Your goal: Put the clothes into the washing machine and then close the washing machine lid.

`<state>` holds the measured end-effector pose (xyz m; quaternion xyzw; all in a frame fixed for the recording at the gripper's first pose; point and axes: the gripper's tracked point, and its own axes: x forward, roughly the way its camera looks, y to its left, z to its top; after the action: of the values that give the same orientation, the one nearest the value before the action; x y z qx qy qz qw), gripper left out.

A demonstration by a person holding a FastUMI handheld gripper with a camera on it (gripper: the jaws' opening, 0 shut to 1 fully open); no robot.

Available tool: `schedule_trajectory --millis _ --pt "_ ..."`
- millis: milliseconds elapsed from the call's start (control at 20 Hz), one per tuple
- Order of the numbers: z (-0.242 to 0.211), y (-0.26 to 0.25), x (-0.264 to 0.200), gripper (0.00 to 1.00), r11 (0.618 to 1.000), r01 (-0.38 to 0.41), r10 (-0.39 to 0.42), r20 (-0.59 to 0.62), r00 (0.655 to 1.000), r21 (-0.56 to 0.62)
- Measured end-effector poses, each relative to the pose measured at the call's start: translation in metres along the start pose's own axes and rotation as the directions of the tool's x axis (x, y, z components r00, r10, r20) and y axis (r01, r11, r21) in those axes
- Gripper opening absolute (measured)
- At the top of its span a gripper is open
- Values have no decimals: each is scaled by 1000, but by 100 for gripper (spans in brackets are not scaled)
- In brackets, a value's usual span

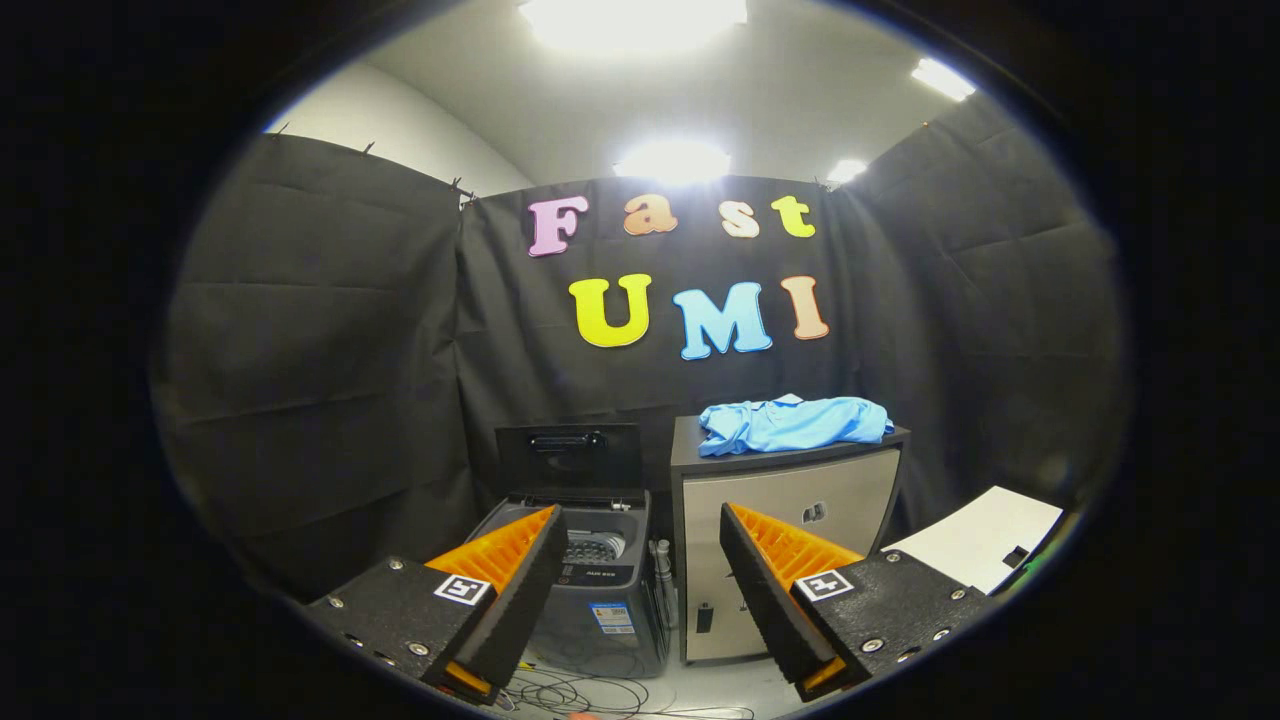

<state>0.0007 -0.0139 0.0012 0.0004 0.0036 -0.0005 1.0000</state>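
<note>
The tool (640,520) is spread wide, its two fingers well apart with nothing between them. Loose cables (580,692) lie on the floor just ahead of the fingers. Beyond the left finger stands the washing machine (600,600), its lid (570,455) raised upright at the back so the tub is open. Just beside it, beyond the right finger, stands a cabinet (790,500) with a pale front and a dark top. The clothes (790,422), a crumpled light blue garment, lie across the cabinet top, reaching its right edge. To the right of the cabinet is a white board (985,545). Black cloth walls close the booth behind
</note>
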Motion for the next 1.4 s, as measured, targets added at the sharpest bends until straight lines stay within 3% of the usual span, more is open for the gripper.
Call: schedule_trajectory --millis 350,550,900,1400 --pt "0 0 6 95 1000 -1 1 -16 1000 -10" --pt "-9 -9 26 95 999 24 -27 -96 995 -37" --pt "1 -38 107 95 985 119 -136 -143 980 -122" --pt "41 -105 249 95 962 271 -259 -183 948 42"
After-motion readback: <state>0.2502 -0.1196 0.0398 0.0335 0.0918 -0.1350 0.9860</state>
